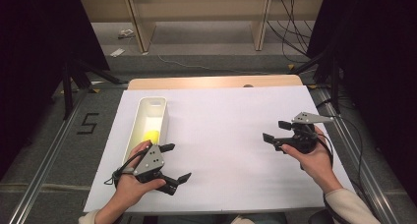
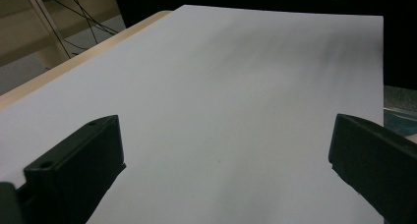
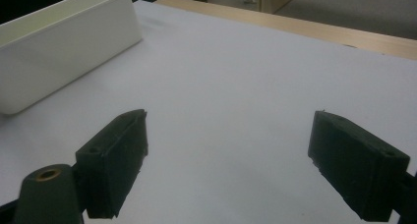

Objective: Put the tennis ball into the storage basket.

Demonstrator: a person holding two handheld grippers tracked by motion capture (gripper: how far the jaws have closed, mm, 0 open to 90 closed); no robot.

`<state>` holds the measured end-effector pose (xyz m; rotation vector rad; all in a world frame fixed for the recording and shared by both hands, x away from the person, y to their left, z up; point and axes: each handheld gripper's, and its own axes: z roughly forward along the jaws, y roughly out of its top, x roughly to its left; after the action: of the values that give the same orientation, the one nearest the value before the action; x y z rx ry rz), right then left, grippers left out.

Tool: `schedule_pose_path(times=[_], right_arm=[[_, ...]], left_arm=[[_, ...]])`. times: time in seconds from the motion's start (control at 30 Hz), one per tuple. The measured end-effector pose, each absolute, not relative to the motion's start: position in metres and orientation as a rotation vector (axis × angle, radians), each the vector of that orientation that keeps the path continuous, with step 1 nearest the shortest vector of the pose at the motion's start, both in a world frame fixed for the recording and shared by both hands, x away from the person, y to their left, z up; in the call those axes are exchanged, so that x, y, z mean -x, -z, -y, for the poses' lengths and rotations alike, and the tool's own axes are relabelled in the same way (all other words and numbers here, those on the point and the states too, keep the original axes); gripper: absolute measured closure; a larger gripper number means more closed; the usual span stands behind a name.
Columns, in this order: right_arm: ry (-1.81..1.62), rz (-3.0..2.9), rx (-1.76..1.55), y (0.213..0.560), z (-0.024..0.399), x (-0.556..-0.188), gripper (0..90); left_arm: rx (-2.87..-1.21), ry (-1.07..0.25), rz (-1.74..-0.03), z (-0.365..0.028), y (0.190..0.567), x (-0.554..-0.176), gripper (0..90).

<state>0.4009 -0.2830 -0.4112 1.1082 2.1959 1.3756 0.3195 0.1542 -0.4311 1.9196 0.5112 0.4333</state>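
Observation:
A white rectangular bin [image 1: 158, 117] stands at the left of the white sheet, and a yellow object [image 1: 151, 135] lies inside near its front end. My left gripper [image 1: 176, 162] is held just in front of the bin's near end, open, with nothing between its jaws; its own view looks across the bare sheet [image 2: 231, 96]. My right gripper [image 1: 276, 130] hovers at the right side of the sheet, open and empty, pointing left. In the right gripper view the bin [image 3: 64, 47] stands at the upper left, apart from the wide-spread jaws.
The white sheet [image 1: 226, 135] covers a wooden table whose far edge [image 1: 216, 81] shows beyond it. Metal rails run along both sides on the floor. A wooden shelf frame [image 1: 196, 17] and cables lie beyond the table.

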Motion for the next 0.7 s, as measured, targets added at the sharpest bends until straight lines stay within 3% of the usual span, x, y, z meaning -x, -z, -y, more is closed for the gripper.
schedule_pose_path(times=[0.7], right_arm=[[-1.388, -2.149, -1.176, 0.422, 0.301, -0.389, 15.6]], left_arm=[[-1.918, -0.431, -0.514, -0.154, 0.431, -0.32, 0.0]])
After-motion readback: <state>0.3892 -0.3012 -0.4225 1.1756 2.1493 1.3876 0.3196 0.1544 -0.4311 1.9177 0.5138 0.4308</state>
